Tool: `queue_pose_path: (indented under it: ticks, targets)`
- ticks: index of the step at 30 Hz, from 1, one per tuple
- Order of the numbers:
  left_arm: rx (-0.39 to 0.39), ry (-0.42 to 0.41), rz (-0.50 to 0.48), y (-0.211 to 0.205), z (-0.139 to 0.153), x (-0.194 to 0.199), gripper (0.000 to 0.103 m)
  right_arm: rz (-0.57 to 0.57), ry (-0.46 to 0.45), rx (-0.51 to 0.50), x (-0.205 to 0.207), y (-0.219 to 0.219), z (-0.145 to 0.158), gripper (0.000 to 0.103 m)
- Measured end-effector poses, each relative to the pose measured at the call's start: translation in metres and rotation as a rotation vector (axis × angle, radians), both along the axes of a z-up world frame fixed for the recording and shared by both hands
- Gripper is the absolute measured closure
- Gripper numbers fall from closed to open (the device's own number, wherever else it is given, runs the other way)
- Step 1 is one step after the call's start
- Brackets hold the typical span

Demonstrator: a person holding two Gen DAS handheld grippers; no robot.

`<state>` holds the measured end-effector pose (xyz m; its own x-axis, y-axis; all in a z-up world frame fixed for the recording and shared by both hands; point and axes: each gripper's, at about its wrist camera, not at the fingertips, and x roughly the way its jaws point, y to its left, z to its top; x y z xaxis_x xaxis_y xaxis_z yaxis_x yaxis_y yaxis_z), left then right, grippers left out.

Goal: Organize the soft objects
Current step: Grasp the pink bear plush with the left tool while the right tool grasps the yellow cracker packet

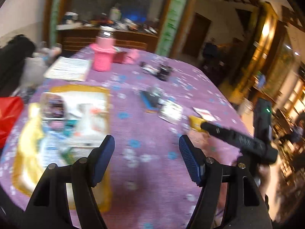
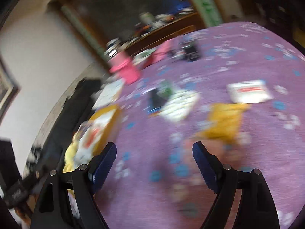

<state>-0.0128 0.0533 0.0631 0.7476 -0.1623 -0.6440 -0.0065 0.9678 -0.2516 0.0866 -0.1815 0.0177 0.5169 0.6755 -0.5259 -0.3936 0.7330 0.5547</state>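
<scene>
Both views are motion-blurred. My left gripper (image 1: 146,143) is open and empty above the purple tablecloth (image 1: 148,171). To its left lies a yellow-edged box (image 1: 63,118) holding several soft packets. A small yellow pouch (image 1: 196,123) lies right of centre; the other gripper's black body (image 1: 238,139) reaches over it. In the right wrist view my right gripper (image 2: 154,150) is open and empty, just short of the yellow pouch (image 2: 225,122). A white packet (image 2: 249,91) lies beyond it, and the yellow-edged box (image 2: 99,126) is at the left.
A pink bottle (image 1: 102,55) and a white booklet (image 1: 67,68) stand at the table's far side. A blue-black item (image 1: 151,100) and a white printed packet (image 1: 170,112) lie mid-table. A red bag (image 1: 8,118) is at the left edge. The table's right edge drops off.
</scene>
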Motion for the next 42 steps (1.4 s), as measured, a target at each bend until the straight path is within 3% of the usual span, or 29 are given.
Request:
queue_pose_path:
  ticks: [5, 9, 12, 14, 16, 19, 23, 26, 30, 31, 32, 33, 39, 42]
  targets:
    - [0.017, 0.029, -0.08, -0.034, -0.008, 0.013, 0.034, -0.158, 0.111, -0.023, 0.033, -0.056, -0.015, 0.023]
    - [0.046, 0.072, -0.125, -0.053, -0.021, 0.021, 0.034, -0.153, 0.226, -0.026, 0.066, -0.052, -0.029, 0.035]
    - [0.068, 0.097, -0.15, -0.065, -0.029, 0.028, 0.034, -0.135, 0.241, -0.085, 0.082, -0.032, -0.034, 0.041]
    - [0.083, 0.114, -0.168, -0.073, -0.034, 0.034, 0.034, -0.157, 0.197, -0.174, 0.091, -0.02, -0.031, 0.057]
    - [0.103, 0.122, -0.205, -0.085, -0.038, 0.042, 0.034, -0.173, 0.168, -0.215, 0.09, -0.015, -0.028, 0.06]
    - [0.128, 0.137, -0.262, -0.104, -0.045, 0.057, 0.034, -0.114, 0.162, -0.098, 0.088, -0.016, -0.036, 0.062]
    - [0.093, 0.174, -0.339, -0.122, -0.055, 0.085, 0.034, -0.087, 0.128, 0.05, 0.081, -0.041, -0.034, 0.062]
    - [0.092, 0.195, -0.367, -0.134, -0.065, 0.106, 0.034, -0.148, 0.064, 0.041, 0.077, -0.053, -0.026, 0.062]
    - [0.128, 0.22, -0.343, -0.147, -0.084, 0.124, 0.034, -0.188, 0.045, 0.056, 0.074, -0.062, -0.025, 0.062]
    - [0.14, 0.227, -0.328, -0.148, -0.088, 0.126, 0.04, -0.202, 0.04, 0.049, 0.073, -0.065, -0.024, 0.062]
    - [0.147, 0.234, -0.313, -0.148, -0.091, 0.127, 0.054, -0.21, 0.037, 0.045, 0.068, -0.065, -0.024, 0.062]
    - [0.148, 0.246, -0.302, -0.147, -0.096, 0.128, 0.06, -0.211, 0.036, 0.048, 0.067, -0.063, -0.024, 0.062]
    - [0.103, 0.188, -0.269, -0.134, -0.084, 0.11, 0.067, -0.202, 0.031, 0.051, 0.063, -0.06, -0.022, 0.062]
    - [0.026, 0.167, -0.243, -0.115, -0.072, 0.096, 0.066, -0.19, 0.031, 0.048, 0.064, -0.059, -0.021, 0.062]
